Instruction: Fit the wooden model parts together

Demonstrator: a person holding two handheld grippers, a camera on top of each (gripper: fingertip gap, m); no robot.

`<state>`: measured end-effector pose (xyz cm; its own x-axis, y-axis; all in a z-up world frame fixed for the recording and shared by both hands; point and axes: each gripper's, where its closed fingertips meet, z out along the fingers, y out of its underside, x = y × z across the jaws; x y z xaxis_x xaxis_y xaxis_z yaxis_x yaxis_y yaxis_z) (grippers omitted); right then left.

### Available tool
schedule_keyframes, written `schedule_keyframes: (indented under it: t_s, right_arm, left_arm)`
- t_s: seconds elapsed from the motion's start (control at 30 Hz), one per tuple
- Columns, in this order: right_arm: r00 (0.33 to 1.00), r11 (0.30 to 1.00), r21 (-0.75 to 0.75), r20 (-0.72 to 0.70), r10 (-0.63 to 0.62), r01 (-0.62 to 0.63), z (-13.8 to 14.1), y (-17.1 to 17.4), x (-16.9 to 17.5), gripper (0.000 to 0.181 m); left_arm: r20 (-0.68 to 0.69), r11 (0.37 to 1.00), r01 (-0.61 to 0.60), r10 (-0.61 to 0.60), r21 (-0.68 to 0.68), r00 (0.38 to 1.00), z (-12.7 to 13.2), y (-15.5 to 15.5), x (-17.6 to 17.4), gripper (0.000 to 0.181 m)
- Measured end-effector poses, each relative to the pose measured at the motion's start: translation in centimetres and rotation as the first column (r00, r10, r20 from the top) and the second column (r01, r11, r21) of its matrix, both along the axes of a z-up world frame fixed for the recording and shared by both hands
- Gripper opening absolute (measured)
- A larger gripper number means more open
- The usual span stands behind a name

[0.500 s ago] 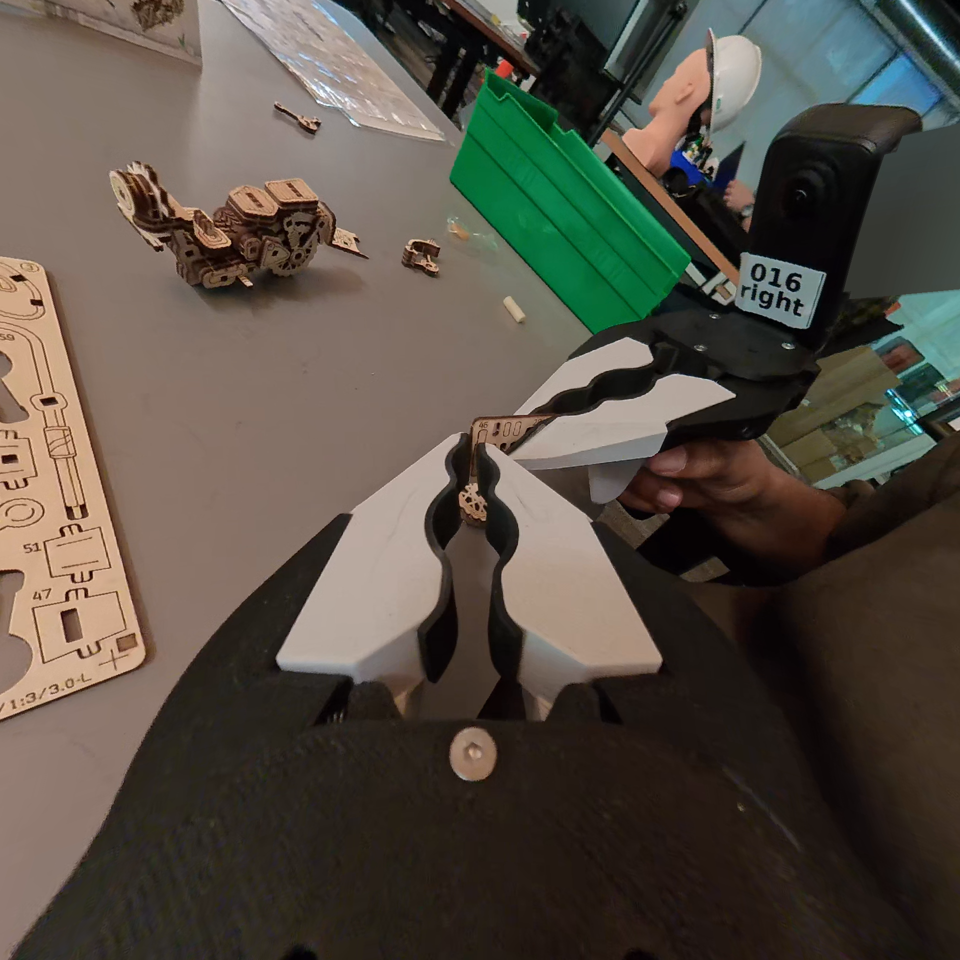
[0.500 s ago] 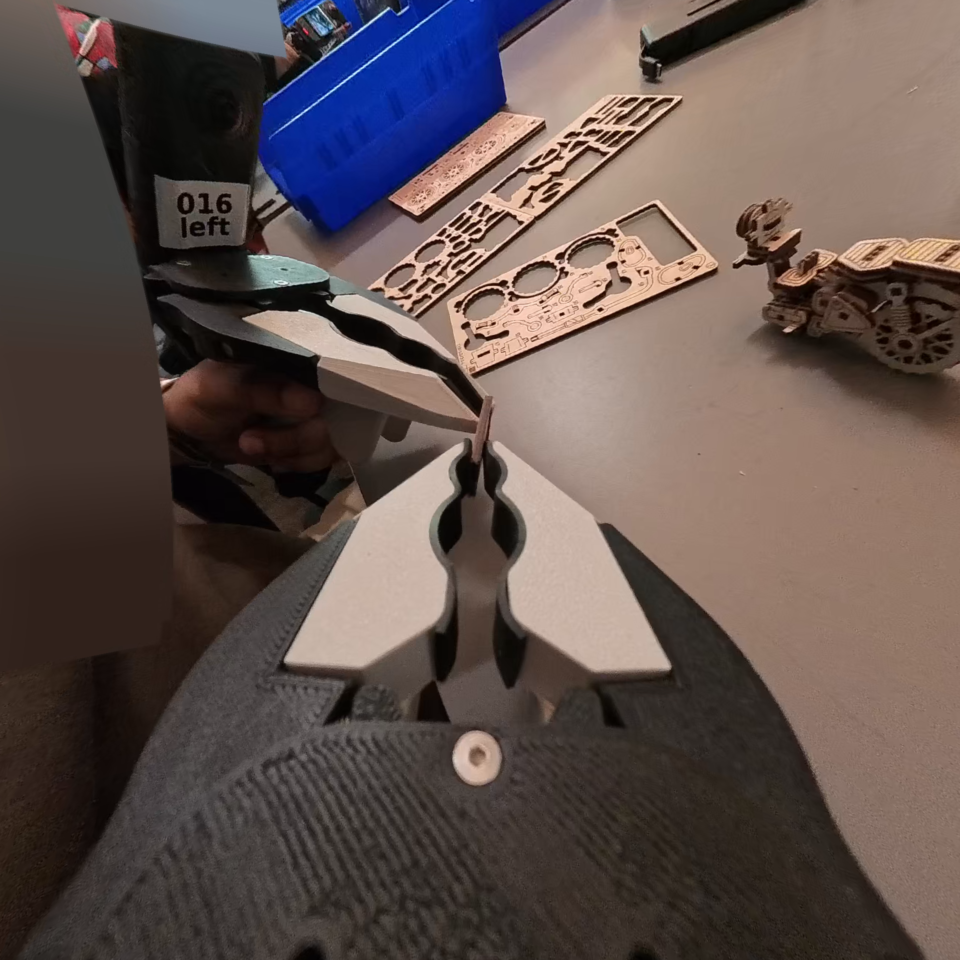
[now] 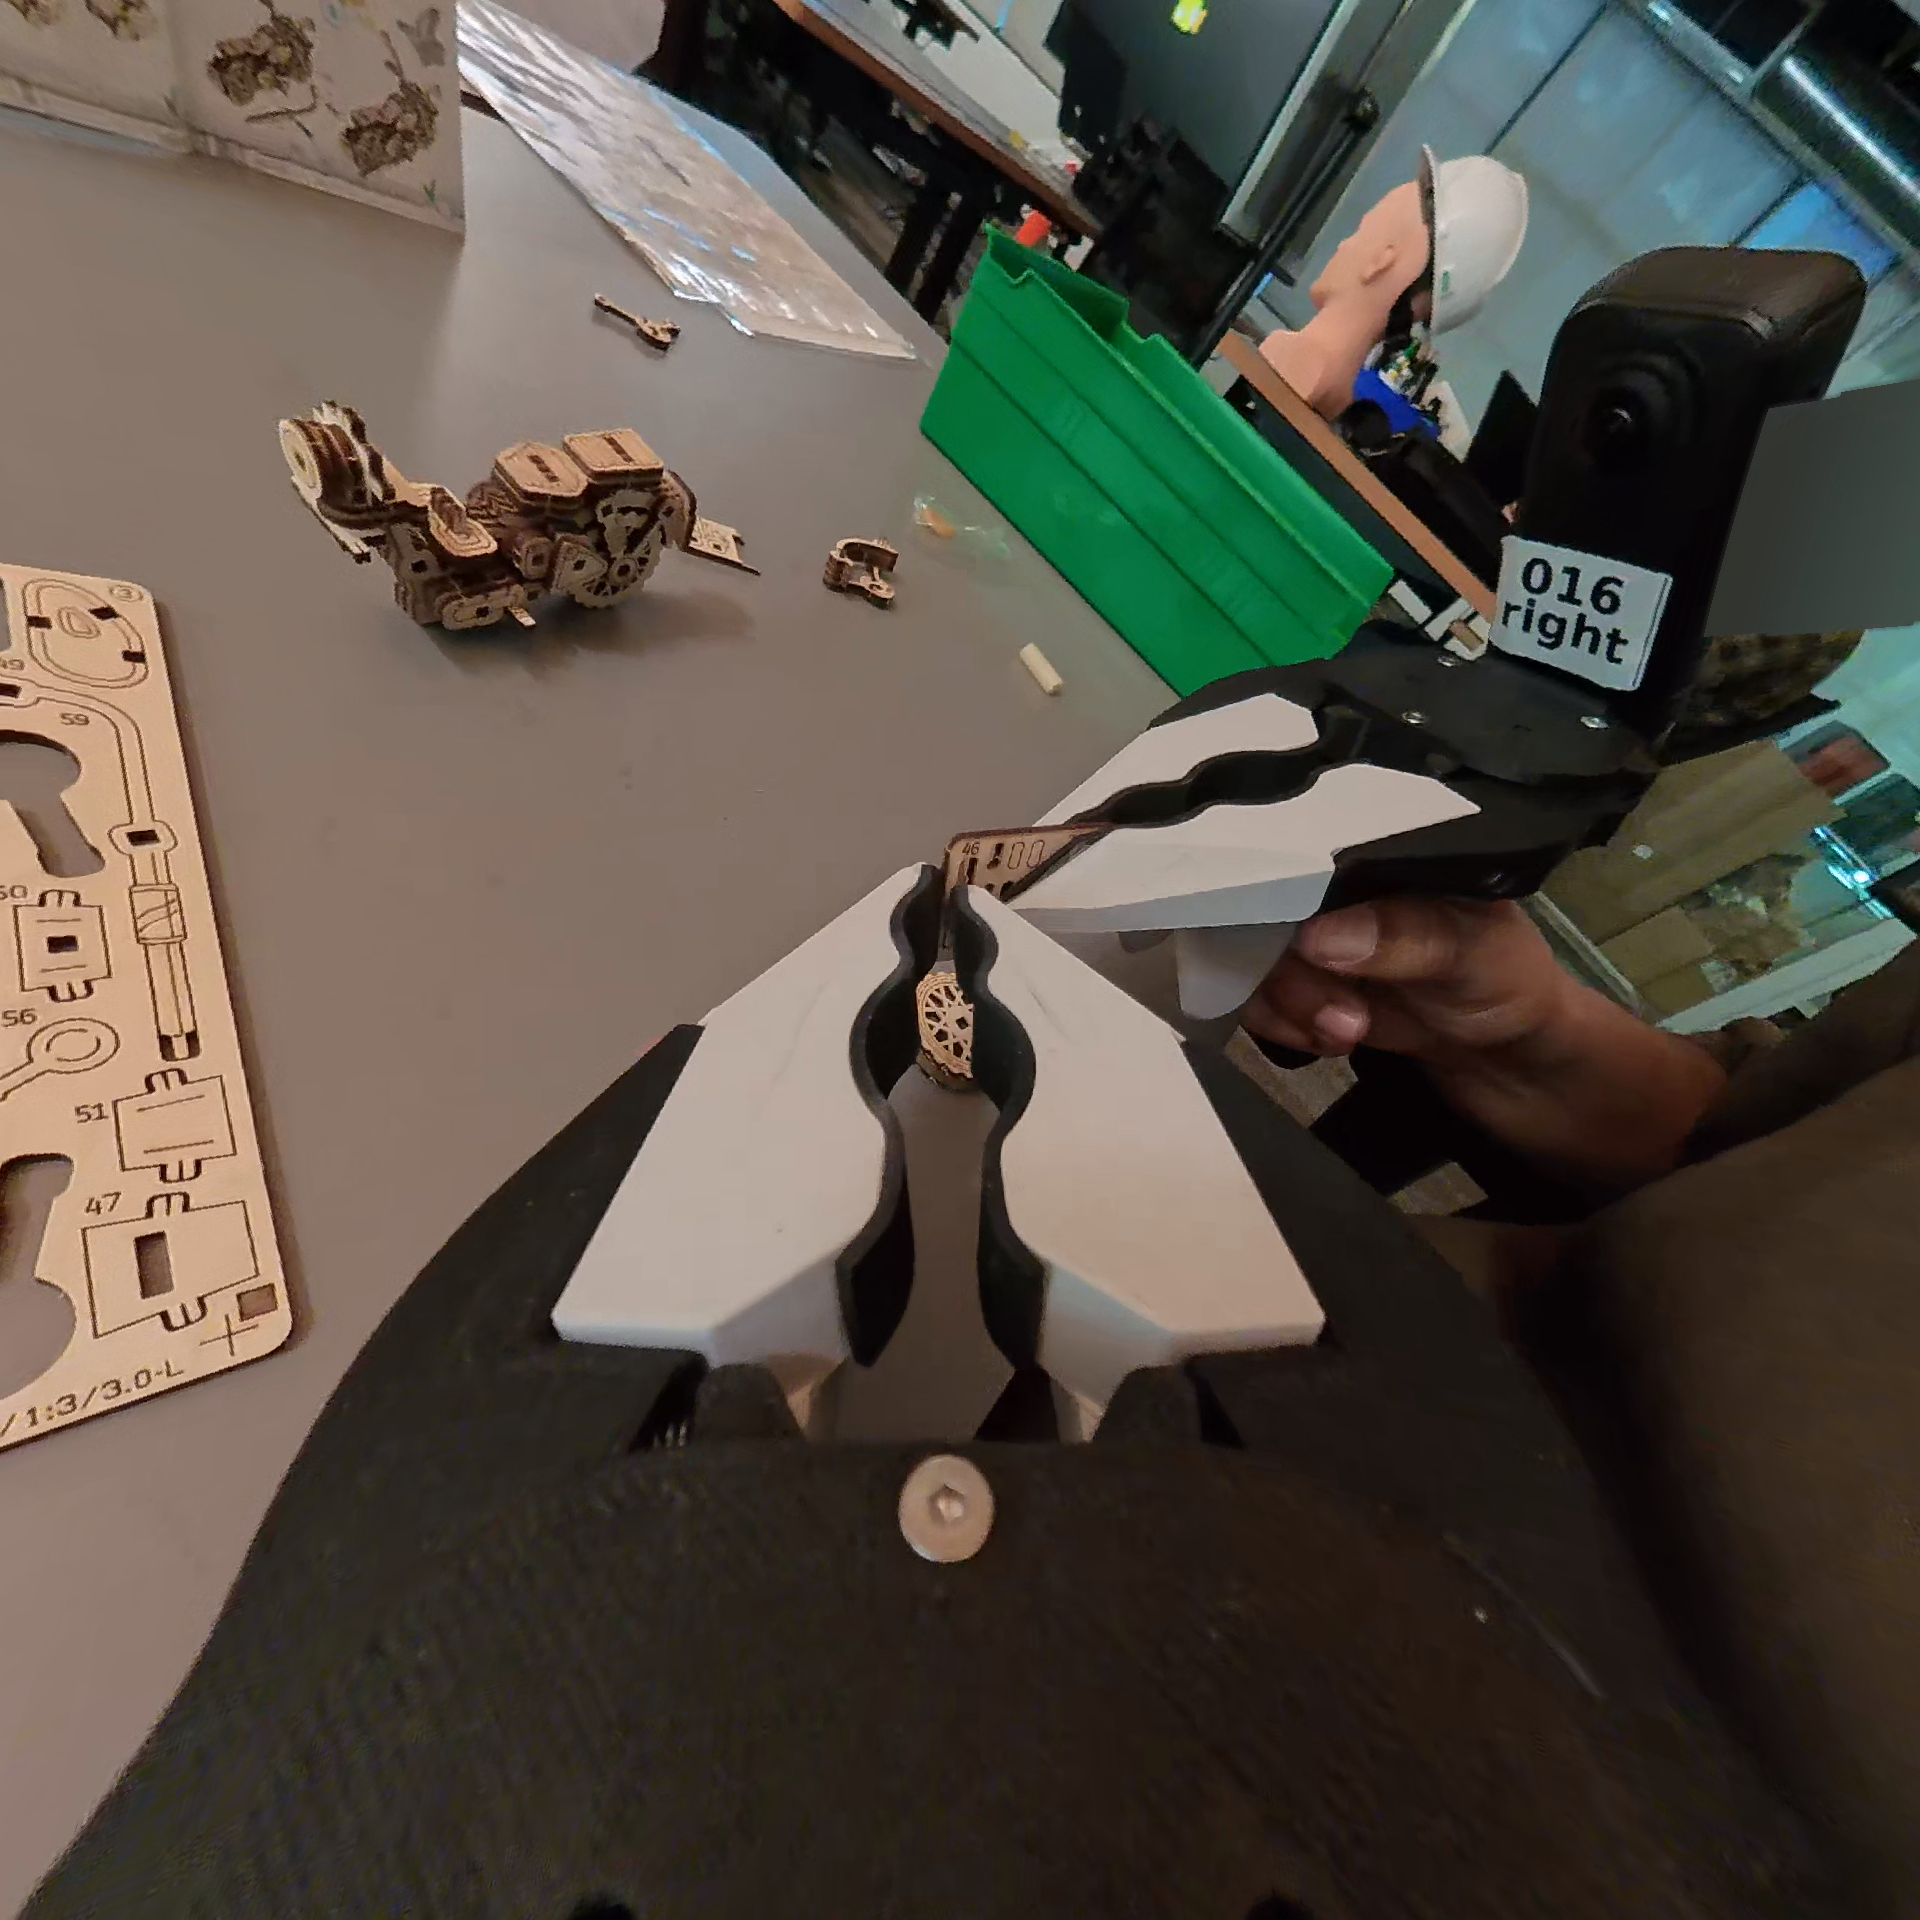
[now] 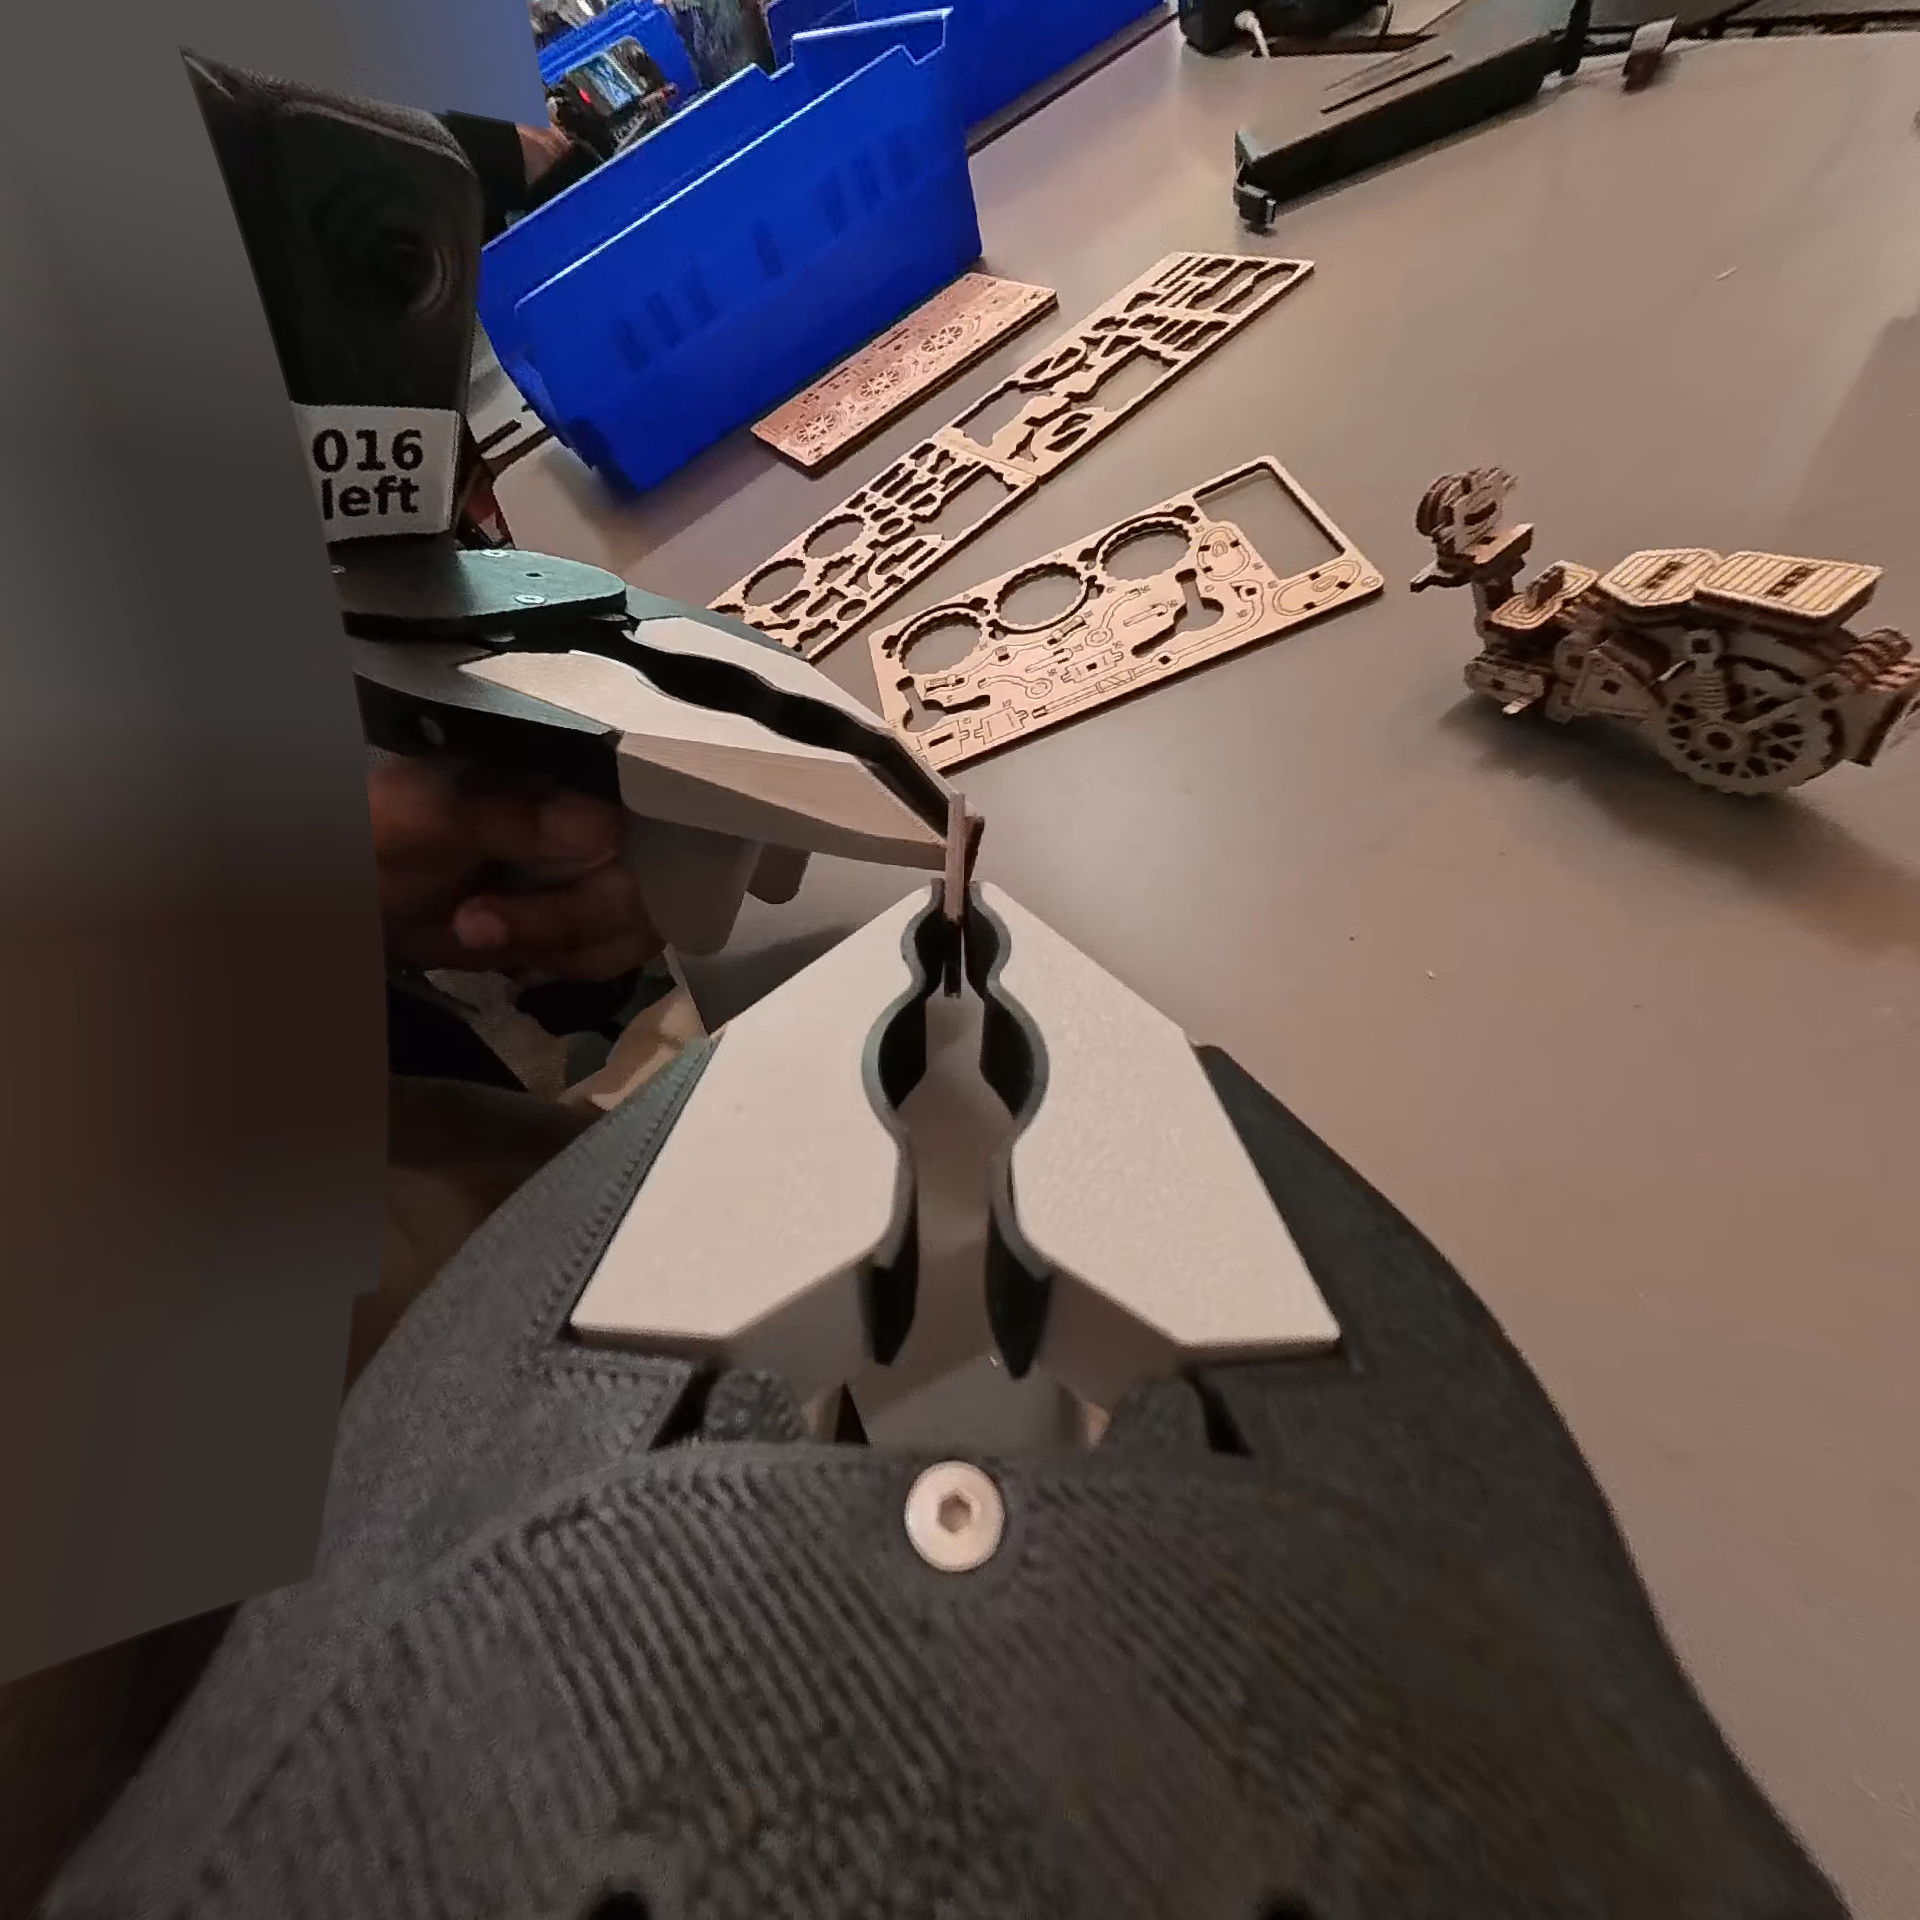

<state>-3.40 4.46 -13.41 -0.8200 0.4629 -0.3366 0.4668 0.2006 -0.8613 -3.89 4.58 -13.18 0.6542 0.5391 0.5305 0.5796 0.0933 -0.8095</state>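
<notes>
left gripper (image 3: 937, 914) jaws clamped on small wheel part (image 3: 948, 1022), frame centre; right gripper (image 4: 954, 920) jaws pinching flat strip (image 3: 1003, 858). pieces touching, not seated. half-built model (image 4: 1683, 655) waits right on tabletop (image 4: 1351, 1039).

Left claw (image 3: 940, 914) and right claw (image 4: 961, 914) clamped, tips meeting.

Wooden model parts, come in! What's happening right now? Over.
Left gripper shut on small round spoked wooden wheel piece. Right gripper shut on thin flat wooden plate. Both pieces meeting at the tips. Nothing in between.
</notes>
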Motion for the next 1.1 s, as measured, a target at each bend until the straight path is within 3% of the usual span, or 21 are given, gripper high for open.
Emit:
schedule_keyframes:
  t_s: [0.23,0.37,0.47,0.6,0.77,0.9,1.1]
  right_arm:
    - [0.987,0.987,-0.159,0.159,0.026,0.0,0.4,0.6,-0.4,0.001]
    - [0.938,0.931,-0.354,0.286,0.198,-0.089,1.9,0.3,0.9,0.001]
    - [0.933,0.892,-0.408,0.204,0.296,-0.193,3.3,0.8,1.8,0.0]
    - [0.949,0.924,-0.216,-0.101,0.299,-0.314,3.4,1.4,2.5,0.001]
    - [0.84,0.94,0.113,-0.422,0.34,-0.323,2.2,1.1,3.6,0.001]
    - [0.761,0.914,0.271,-0.508,0.402,-0.302,0.8,0.6,4.3,0.001]
    - [0.738,0.892,0.315,-0.505,0.447,-0.324,0.1,0.3,5.1,0.001]
  left_arm:
    - [-0.029,0.997,0.055,-0.054,0.046,0.998,0.6,-0.5,0.3,0.012]
    - [-0.034,0.985,0.12,-0.116,0.127,0.993,1.5,-0.5,0.5,0.016]
    - [-0.014,0.947,0.2,-0.204,0.25,0.979,2.8,-0.7,1.3,0.016]
    - [0.019,0.91,0.294,-0.313,0.294,0.95,3.0,-0.8,2.3,0.015]
    - [0.017,0.912,0.357,-0.368,0.204,0.93,1.9,-0.7,3.0,0.017]
    - [0.013,0.899,0.401,-0.41,0.176,0.912,1.6,-0.6,3.7,0.018]
    - [0.041,0.888,0.433,-0.443,0.156,0.895,1.0,-0.3,4.2,0.02]
